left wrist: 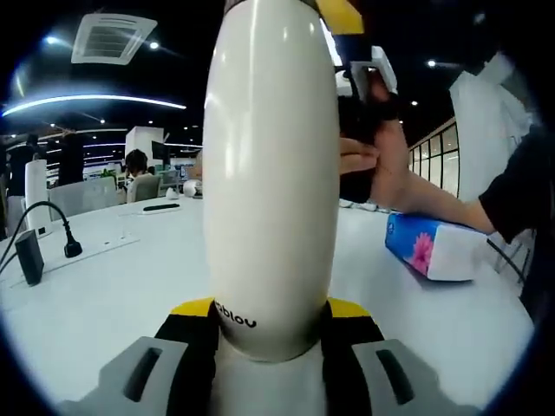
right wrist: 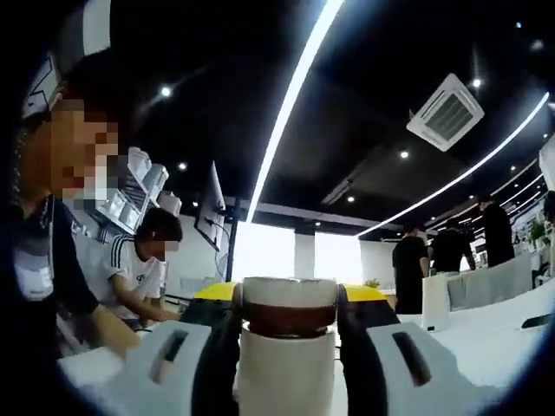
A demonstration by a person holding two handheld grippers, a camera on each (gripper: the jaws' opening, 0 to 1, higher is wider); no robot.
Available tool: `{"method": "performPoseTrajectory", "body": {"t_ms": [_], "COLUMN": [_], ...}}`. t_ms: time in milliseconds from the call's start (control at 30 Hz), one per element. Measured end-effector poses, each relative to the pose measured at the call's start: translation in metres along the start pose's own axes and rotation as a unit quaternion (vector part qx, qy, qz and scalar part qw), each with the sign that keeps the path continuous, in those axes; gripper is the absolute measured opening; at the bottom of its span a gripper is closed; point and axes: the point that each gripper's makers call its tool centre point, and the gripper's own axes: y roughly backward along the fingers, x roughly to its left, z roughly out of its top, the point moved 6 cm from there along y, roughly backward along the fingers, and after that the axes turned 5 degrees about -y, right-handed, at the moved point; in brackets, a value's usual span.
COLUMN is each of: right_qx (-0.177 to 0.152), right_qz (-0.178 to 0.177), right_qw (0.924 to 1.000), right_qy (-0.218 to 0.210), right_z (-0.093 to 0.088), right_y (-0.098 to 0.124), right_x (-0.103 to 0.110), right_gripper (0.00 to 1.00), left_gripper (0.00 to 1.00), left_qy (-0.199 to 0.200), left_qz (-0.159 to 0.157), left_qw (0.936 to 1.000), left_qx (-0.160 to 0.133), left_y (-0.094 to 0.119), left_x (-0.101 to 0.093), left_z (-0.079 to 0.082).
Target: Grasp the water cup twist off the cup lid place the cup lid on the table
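A tall white water cup stands upright over the white table, with my left gripper shut on its lower body; yellow-tipped black fingers press on both sides. At the cup's top, my right gripper reaches in from the right, held by a person's hand. In the right gripper view, my right gripper is shut on the cup lid, a dark brown band with a pale top. The white cup body continues below it.
A blue tissue pack with a pink flower lies on the table to the right. A black plug and cable and a dark adapter lie at the left. A seated person and standing people are nearby.
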Motion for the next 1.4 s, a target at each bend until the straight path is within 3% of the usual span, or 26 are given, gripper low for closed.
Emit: {"method": "performPoseTrajectory", "body": {"t_ms": [833,1400], "right_qx": [0.01,0.011], "right_qz": [0.01,-0.008], "right_qw": [0.9999,0.9999], "right_qy": [0.004,0.0], "right_z": [0.005,0.011], "right_y": [0.011,0.023], "right_x": [-0.001,-0.001], "right_gripper": [0.44,0.44], "left_gripper": [0.48,0.48], "left_qy": [0.001,0.001], "left_qz": [0.0,0.001], "left_qw": [1.0,1.0], "left_qx": [0.001,0.001], "left_y": [0.0,0.0], "left_x": [-0.002,0.0], "left_z": [0.001,0.001]}}
